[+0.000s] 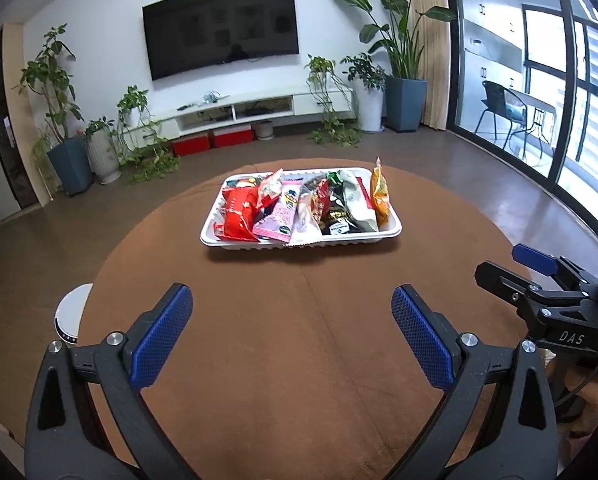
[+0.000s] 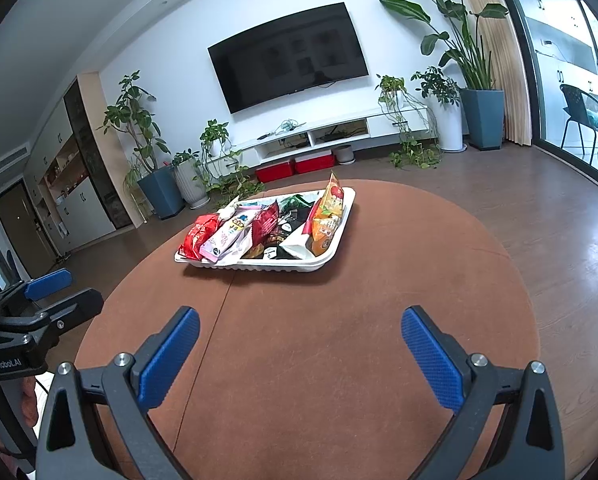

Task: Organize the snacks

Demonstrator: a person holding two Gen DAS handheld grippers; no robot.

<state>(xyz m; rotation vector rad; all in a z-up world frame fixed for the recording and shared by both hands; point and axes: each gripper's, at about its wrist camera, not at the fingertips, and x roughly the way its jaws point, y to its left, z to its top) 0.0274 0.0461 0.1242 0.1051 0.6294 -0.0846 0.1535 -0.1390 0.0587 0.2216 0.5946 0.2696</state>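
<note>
A white tray (image 1: 393,233) full of snack packets stands at the far side of a round brown table (image 1: 259,340). In it lie a red packet (image 1: 239,214), a pink one (image 1: 279,216), a dark one (image 1: 339,216) and an upright orange bag (image 1: 380,194). My left gripper (image 1: 291,304) is open and empty, well short of the tray. My right gripper (image 2: 299,326) is open and empty, also short of the tray (image 2: 331,254). The right gripper shows at the right edge of the left wrist view (image 1: 511,264), the left one at the left edge of the right wrist view (image 2: 59,288).
A small white round stool or device (image 1: 73,312) stands left of the table. Beyond the table are a TV (image 1: 221,28), a low white console (image 1: 255,106), potted plants (image 1: 65,160) and glass doors (image 1: 539,80) at the right.
</note>
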